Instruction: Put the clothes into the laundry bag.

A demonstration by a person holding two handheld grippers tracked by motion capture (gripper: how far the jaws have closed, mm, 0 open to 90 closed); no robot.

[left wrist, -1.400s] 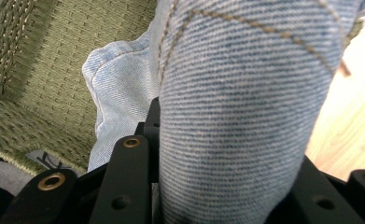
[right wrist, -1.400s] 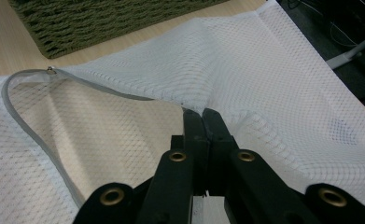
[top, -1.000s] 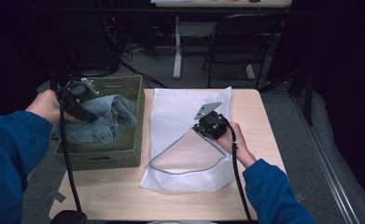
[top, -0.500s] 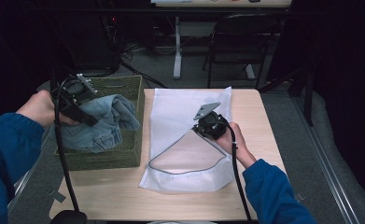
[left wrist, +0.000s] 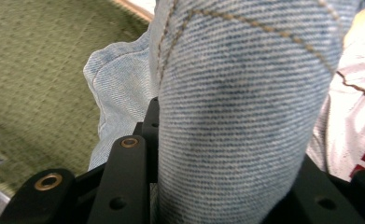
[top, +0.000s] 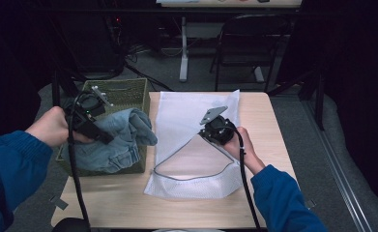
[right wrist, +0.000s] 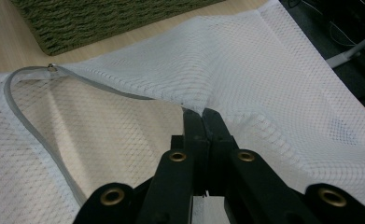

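A bundle of light blue jeans (top: 121, 140) hangs over the right side of the green woven basket (top: 123, 89). My left gripper (top: 103, 137) is shut on it, and the denim (left wrist: 245, 107) bulges thickly between the two black jaws of the left gripper (left wrist: 222, 158). A white mesh laundry bag (top: 191, 111) lies flat on the wooden table. My right gripper (top: 199, 134) is shut on the top layer of the mesh bag (right wrist: 273, 70) at the mouth and holds it raised, so the grey zipper edge (right wrist: 19, 112) gapes. The right gripper's tips (right wrist: 203, 114) pinch the fold of mesh.
The basket (right wrist: 101, 18) stands at the table's left edge, right beside the bag. White cloth with red print (left wrist: 357, 140) shows past the denim. A chair (top: 244, 43) and table legs stand on the floor beyond the far edge.
The left hand has carried the jeans a little up and to the right, toward the bag, so they now drape over the basket's right rim. The right hand and the bag have stayed still.
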